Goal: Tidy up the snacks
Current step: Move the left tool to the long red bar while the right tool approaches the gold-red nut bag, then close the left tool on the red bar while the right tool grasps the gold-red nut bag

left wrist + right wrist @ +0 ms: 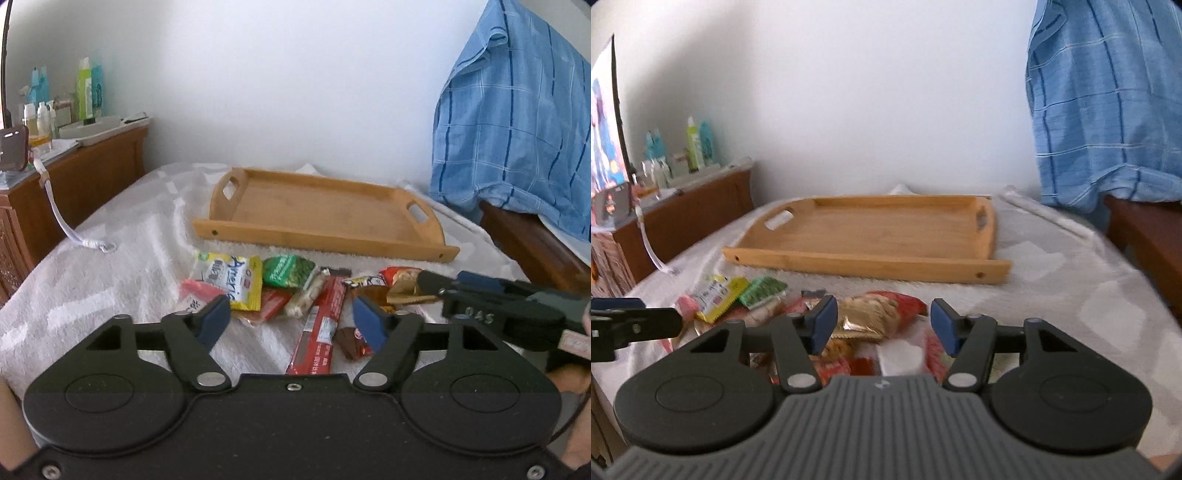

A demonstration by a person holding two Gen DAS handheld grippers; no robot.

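**Bamboo tray bare, every snack yet to move**

Blue-padded and spread wide, your left gripper (pixel 290 319) grasps nothing; it hangs above the long red bar (pixel 319 325) and a small brown candy (pixel 352 341). Your right gripper (pixel 882 325) is likewise released and empty, over the gold-and-red packet (pixel 875 317). Just beyond lie the yellow sachet (pixel 236 277) and green pouch (pixel 288 271), all loose on the white towel (pixel 122 243). Farther off, the wooden tray (pixel 325 230) holds nothing, so judge the sorting as barely begun.
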